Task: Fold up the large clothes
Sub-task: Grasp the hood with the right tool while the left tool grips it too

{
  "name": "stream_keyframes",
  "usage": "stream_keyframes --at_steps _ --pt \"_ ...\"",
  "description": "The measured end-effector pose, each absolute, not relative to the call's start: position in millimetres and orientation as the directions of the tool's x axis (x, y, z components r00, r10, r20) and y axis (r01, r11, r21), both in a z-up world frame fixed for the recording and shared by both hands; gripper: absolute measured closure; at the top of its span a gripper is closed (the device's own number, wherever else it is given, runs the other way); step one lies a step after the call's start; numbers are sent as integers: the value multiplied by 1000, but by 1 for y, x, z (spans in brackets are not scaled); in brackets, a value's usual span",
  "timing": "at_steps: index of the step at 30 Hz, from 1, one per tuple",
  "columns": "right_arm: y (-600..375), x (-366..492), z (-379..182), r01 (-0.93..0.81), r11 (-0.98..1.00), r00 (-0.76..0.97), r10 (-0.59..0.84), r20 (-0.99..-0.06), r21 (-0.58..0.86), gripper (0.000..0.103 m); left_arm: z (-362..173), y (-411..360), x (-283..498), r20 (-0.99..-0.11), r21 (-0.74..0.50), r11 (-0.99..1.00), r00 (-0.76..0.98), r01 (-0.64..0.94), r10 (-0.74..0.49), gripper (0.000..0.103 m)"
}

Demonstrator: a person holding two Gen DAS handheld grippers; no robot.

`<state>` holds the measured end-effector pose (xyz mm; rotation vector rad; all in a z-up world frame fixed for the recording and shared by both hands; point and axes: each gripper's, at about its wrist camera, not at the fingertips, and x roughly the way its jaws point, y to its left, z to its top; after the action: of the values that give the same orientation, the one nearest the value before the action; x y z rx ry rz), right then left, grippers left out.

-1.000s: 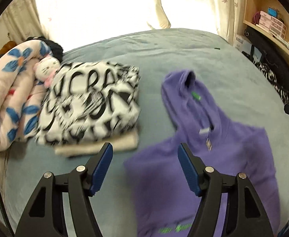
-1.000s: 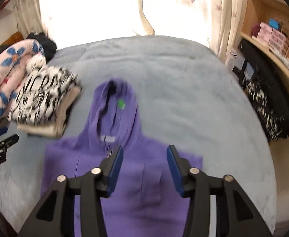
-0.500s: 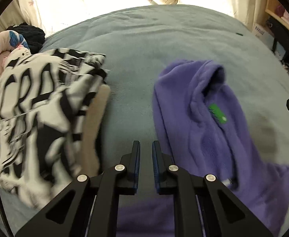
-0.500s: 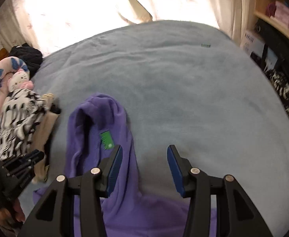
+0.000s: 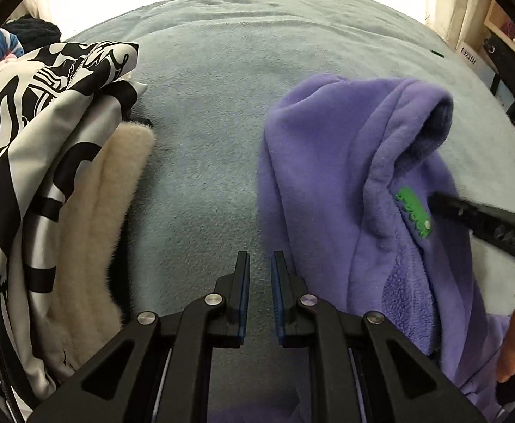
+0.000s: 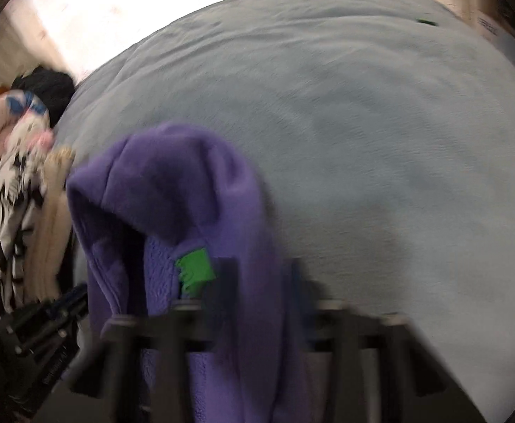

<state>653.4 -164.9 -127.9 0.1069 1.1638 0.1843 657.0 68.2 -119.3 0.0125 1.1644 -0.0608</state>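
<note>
Two tongs are down at the hood end of the purple hoodie (image 5: 327, 162), which lies on the grey-blue bed (image 5: 222, 70) with its hood pointing away from the cameras. A folded pile sits well to its left: a black-and-white garment (image 5: 28, 134) on top of a cream fleece (image 5: 91, 211).

Handling (judgement): thick fleece, so soft, limp and light. It will sag and drag on the plush bed cover rather than slide, and it is not fragile. A single pinch would probably let the rest trail. Better holds would be both sides of the hood rim or the shoulder seams, so that the cloth travels as one sheet.

Left tongs (image 5: 259, 264): blades together with only a slit between them, and nothing is caught. They sit over bare bed cover just beside the hood's left edge and point steeply downward.

Right tongs (image 6: 261, 282): the view is blurred. The jaws have just been closing, and hood fabric runs between them next to the green label (image 6: 195, 271), so I read them as clamped on the hood's right rim. In the left view their tip meets the fleece beside that label, angled in from the right. Part of the person's hand (image 5: 514, 317) shows behind them.
</note>
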Motion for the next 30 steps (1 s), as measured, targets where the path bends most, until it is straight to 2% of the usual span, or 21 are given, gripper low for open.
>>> stream_keyframes --at_steps 2,5,9,20,24,30 --pt "-172 646 -117 -83 991 462 131 -877 104 99 -116 71 657 -914 -25 998 402 59 -47 93" --pt "-200 639 -111 -33 990 481 138 -866 139 99 -111 73 656 -906 -37 998 420 54 -56 93" --pt "-214 631 -113 -6 996 487 78 -870 86 99 -107 71 660 -900 -40 998 432 45 -56 93" --pt "-224 630 -120 20 988 483 125 -867 154 99 -121 52 678 -919 -50 997 387 67 -72 93" --pt "-227 633 -125 16 985 475 144 -868 172 98 -122 36 679 -915 -132 988 372 87 -155 94" --pt "-232 635 -134 10 982 462 164 -872 190 98 -112 10 672 -895 -148 969 389 200 -217 94"
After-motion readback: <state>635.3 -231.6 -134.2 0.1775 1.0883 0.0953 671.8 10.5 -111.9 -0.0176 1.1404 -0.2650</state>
